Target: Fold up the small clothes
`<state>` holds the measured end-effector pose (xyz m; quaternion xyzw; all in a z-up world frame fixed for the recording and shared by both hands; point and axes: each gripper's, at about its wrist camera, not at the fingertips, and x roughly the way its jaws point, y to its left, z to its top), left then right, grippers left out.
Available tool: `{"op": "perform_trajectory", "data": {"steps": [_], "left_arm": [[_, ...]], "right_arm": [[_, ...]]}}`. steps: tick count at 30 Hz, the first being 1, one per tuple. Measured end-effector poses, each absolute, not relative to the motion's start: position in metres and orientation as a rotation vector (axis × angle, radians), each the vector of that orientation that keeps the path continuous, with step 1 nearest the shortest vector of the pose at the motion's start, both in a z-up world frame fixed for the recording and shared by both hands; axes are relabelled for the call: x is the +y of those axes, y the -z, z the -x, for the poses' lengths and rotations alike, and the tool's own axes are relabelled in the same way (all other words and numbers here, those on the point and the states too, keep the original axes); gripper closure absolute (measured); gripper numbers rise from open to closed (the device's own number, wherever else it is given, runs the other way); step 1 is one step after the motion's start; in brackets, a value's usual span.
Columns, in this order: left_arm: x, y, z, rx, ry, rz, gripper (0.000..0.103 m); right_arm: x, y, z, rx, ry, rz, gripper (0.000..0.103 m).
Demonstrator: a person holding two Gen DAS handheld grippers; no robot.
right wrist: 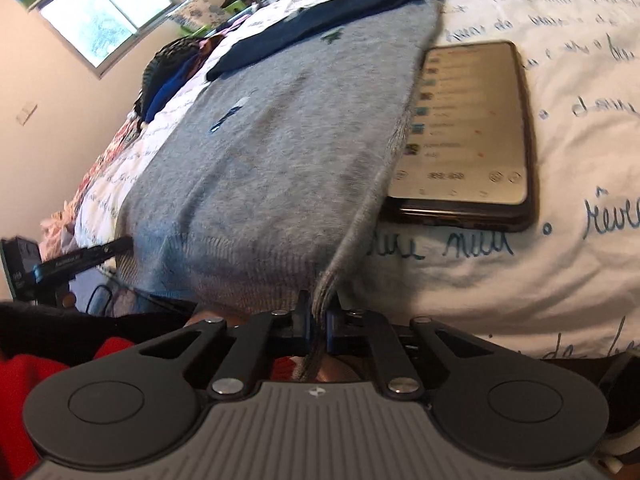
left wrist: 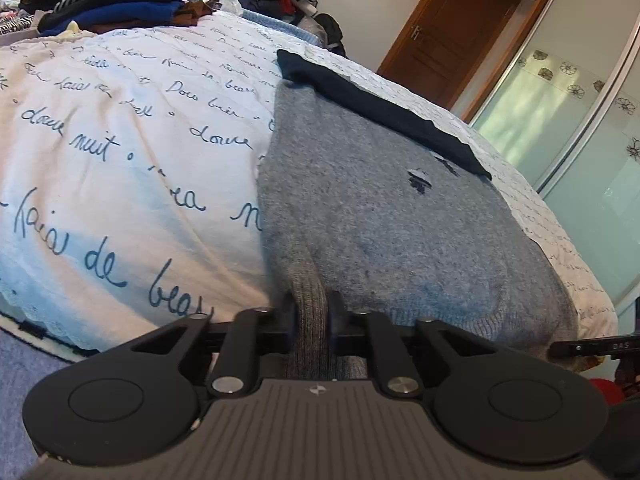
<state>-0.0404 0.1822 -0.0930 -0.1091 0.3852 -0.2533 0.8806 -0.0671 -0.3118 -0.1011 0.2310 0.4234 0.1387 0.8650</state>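
The grey sweater (left wrist: 384, 216) is soft, fuzzy knit wool with a ribbed band along its bottom edge. It lies spread flat on the white bed cover (left wrist: 120, 140), which is thin cloth with blue curly handwriting printed all over it. A small dark blue stitched picture (left wrist: 418, 180) sits on the sweater's chest. A dark navy cloth (left wrist: 384, 108), smooth and long, lies across the far end of the sweater.

The left gripper (left wrist: 311, 312) is at the near bottom edge of the sweater. Its two black fingers are squeezed onto a bunched-up bit of the ribbed band. The right gripper (right wrist: 318, 320) is at the other near corner of the sweater. Its fingers are pinched close on the thin folded edge of the knit, which lifts up off the bed there.

A flat black phone (right wrist: 464, 132) with a lit screen lies on the bed cover just beside the sweater's side edge, and that edge hangs a little over it. Far behind the sweater, piles of folded clothes (left wrist: 120, 0) in black, blue and red sit on the bed. A brown wooden door (left wrist: 452, 36) stands beyond the sweater's far end.
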Motion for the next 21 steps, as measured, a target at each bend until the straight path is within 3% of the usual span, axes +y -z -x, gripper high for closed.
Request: {"op": "perform_trajectory", "data": {"steps": [21], "left_arm": [[0.156,0.027,0.049,0.635,0.572,0.157,0.093]], "right_arm": [[-0.306,0.043,0.067,0.728,-0.409,-0.508,0.097]]}}
